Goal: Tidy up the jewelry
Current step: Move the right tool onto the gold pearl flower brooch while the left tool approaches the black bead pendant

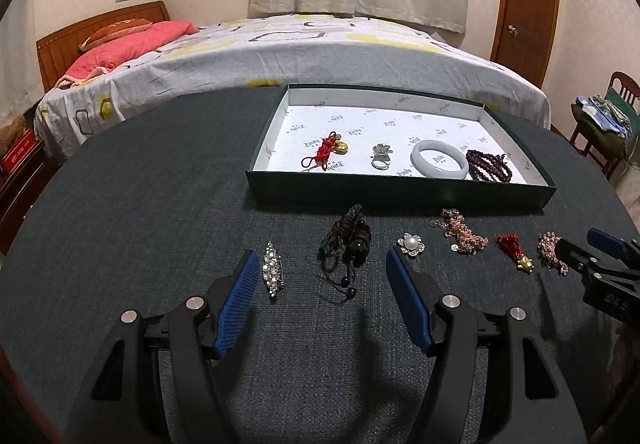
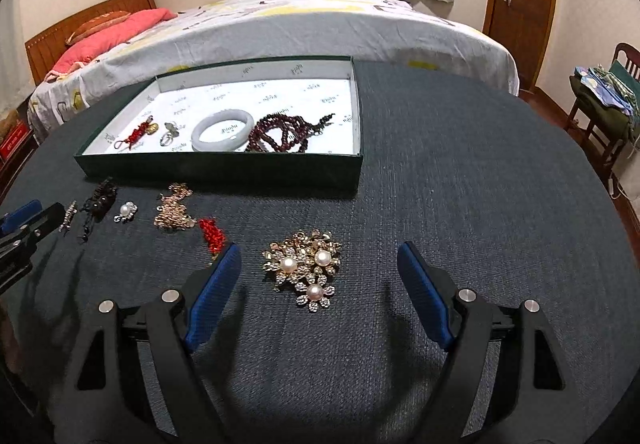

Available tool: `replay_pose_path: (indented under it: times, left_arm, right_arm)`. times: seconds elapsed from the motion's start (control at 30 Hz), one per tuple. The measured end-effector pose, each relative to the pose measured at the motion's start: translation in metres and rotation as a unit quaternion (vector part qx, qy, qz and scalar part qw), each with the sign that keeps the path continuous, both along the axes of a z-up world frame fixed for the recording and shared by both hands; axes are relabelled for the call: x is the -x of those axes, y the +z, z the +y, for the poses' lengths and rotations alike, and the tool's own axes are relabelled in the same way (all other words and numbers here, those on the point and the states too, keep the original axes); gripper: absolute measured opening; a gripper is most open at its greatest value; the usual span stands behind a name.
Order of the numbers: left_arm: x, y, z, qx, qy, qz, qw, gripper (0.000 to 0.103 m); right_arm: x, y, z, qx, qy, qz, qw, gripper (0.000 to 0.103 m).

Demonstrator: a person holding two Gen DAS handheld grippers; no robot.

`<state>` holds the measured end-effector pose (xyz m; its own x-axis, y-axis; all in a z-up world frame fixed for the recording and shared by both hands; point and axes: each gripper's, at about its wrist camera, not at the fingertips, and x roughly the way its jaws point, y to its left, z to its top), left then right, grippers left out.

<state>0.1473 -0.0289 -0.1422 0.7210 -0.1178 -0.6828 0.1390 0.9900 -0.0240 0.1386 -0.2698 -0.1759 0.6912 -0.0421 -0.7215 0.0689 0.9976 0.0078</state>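
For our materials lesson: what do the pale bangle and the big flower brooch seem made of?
Bangle: looks like jade or glass, smooth, milky, faintly translucent. Brooch: seemingly gold-toned metal with sparkling clear stones and three glossy pearl-like beads; real or imitation cannot be told.

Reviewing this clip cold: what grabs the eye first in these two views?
The green box with its white printed lining, at the far side of the dark table, already holding a pale bangle and dark red beads. In front of it runs a row of loose pieces, and the gold pearl brooch lies between the open right gripper's blue pads.
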Motion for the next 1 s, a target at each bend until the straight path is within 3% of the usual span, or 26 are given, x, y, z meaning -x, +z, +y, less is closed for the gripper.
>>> replay_pose_path:
  times: [0.53, 0.63, 0.7, 0.77, 1.0]
  left_arm:
    - [-0.001, -0.007, -0.007, -0.004, -0.007, 0.012, 0.9999, 0.064]
    - [-0.001, -0.009, -0.007, -0.004, -0.008, 0.015, 0.9999, 0.064]
    - [-0.001, -0.01, -0.007, -0.004, -0.007, 0.016, 0.9998, 0.064]
    - [-0.001, -0.011, -0.007, -0.004, -0.007, 0.017, 0.9998, 0.064]
    - [-0.001, -0.014, -0.008, -0.007, -0.008, 0.021, 0.9997, 0.064]
  right_arm:
    - [-0.018, -0.017, -0.005, -0.005, -0.003, 0.042, 0.999, 0.078]
    - [-0.017, -0.017, -0.006, -0.006, -0.002, 0.04, 0.999, 0.069]
    - [-0.015, -0.016, -0.005, 0.001, -0.002, 0.038, 0.999, 0.053]
    - [-0.015, -0.015, -0.007, 0.001, -0.002, 0.036, 0.999, 0.045]
    - [-0.011, -0.014, -0.009, -0.014, -0.003, 0.031, 0.999, 0.044]
